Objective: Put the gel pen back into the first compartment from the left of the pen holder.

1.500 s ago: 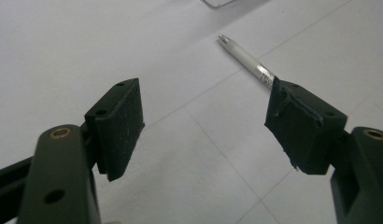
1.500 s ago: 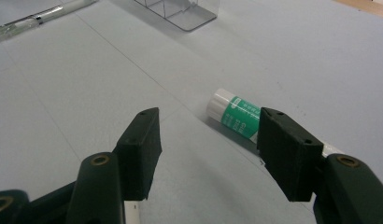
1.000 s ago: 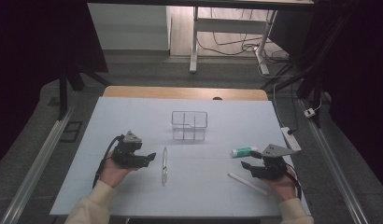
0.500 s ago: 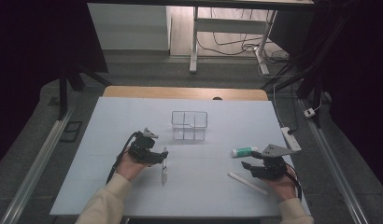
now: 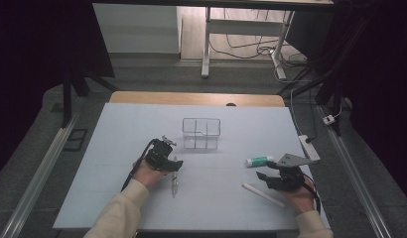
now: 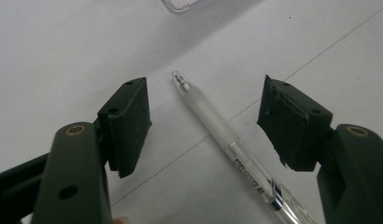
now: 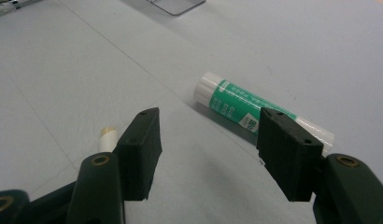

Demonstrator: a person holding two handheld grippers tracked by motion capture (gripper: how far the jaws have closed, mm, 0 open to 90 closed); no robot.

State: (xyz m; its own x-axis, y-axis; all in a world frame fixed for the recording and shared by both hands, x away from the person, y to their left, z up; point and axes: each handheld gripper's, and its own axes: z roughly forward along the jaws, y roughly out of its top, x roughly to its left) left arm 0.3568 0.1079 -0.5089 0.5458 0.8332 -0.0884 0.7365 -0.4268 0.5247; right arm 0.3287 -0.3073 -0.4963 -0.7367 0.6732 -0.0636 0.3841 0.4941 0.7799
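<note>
Here my left claw [image 6: 206, 123] hangs open astride the pen [image 6: 227, 144], probably to pinch it; my right claw [image 7: 206, 154] waits open.

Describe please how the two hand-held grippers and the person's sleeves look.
Both the left gripper and the right gripper are black, with two blocky jaws on dark arms with brass-coloured rivets. A black cable trails from each. The right one carries a grey three-cornered plate. The sleeves are cream-coloured.
</note>
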